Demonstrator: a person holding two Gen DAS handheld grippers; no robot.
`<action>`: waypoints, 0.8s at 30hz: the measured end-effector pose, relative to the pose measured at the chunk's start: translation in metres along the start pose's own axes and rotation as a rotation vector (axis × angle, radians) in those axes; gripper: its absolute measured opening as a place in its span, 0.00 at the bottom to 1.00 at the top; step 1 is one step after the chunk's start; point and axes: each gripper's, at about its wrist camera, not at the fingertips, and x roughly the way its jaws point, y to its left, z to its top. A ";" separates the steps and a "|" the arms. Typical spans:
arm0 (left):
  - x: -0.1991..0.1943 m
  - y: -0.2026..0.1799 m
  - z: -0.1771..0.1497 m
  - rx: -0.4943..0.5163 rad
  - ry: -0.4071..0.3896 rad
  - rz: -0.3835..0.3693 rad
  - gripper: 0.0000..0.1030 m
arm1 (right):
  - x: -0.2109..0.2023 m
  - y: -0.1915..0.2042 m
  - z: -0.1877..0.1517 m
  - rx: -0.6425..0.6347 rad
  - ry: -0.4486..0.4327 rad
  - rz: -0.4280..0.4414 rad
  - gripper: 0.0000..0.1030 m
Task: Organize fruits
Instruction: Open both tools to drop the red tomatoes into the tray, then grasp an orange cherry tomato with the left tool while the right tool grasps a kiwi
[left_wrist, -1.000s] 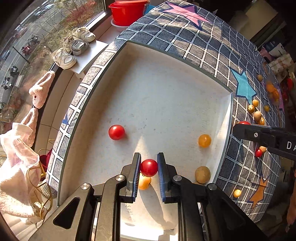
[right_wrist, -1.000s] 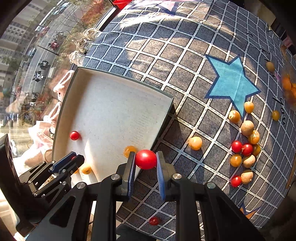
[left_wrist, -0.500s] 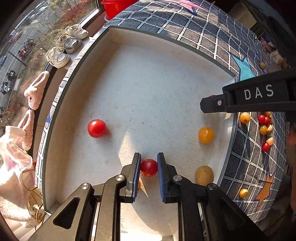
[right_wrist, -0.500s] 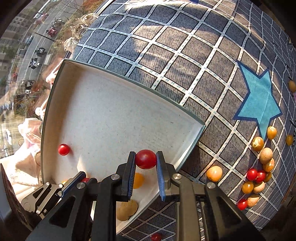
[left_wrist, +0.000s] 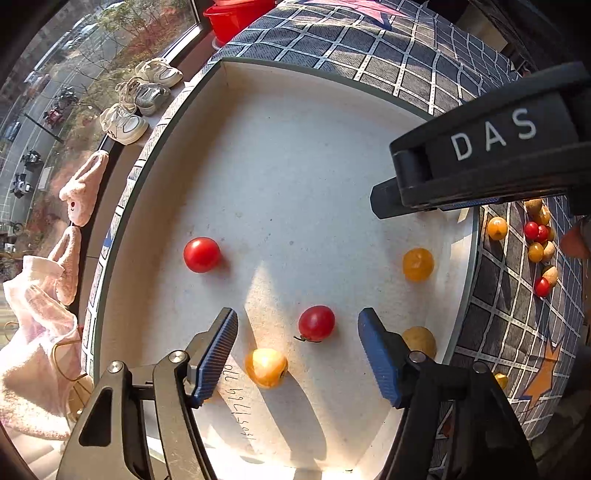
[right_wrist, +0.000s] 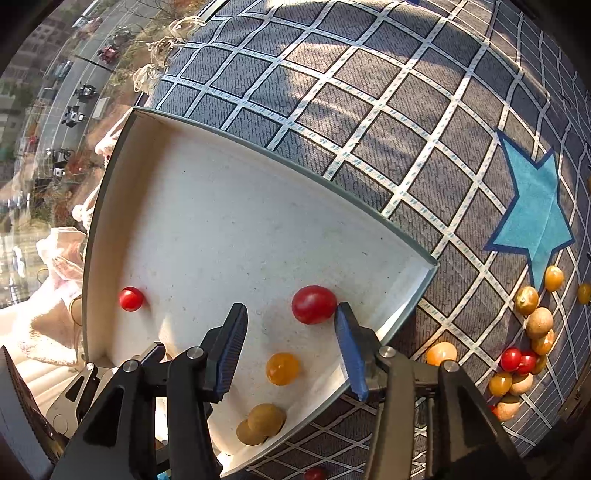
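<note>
A white box (left_wrist: 332, 155) (right_wrist: 229, 221) lies on the grid cloth. My left gripper (left_wrist: 297, 354) is open over the box's near end; a red tomato (left_wrist: 316, 323) lies free between its fingers, with a yellow tomato (left_wrist: 266, 367) beside it. Another red tomato (left_wrist: 201, 254), an orange tomato (left_wrist: 417, 264) and a brown fruit (left_wrist: 421, 339) lie in the box. My right gripper (right_wrist: 291, 347) is open over the box's right corner; a red tomato (right_wrist: 314, 304) is just off its right finger (right_wrist: 347, 343), loose.
A heap of red, yellow and brown fruits (right_wrist: 524, 354) lies on the cloth (right_wrist: 369, 92) right of the box, below a blue star (right_wrist: 532, 214). Shoes (left_wrist: 140, 99) and pink cloths (left_wrist: 44, 295) lie on the window ledge at left. A red tub (left_wrist: 236, 14) stands at the back.
Both grippers opened and let go of their red tomatoes, which are now in the box. The right gripper moved left over the box's corner.
</note>
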 end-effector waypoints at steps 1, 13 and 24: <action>-0.002 0.002 -0.001 0.004 0.000 -0.003 0.68 | -0.003 0.002 -0.001 0.000 -0.009 0.004 0.62; -0.016 0.002 -0.008 0.031 0.042 0.027 0.68 | -0.047 -0.030 -0.032 0.094 -0.098 0.004 0.78; -0.031 -0.049 0.014 0.191 0.022 0.016 0.68 | -0.054 -0.110 -0.086 0.296 -0.109 -0.019 0.78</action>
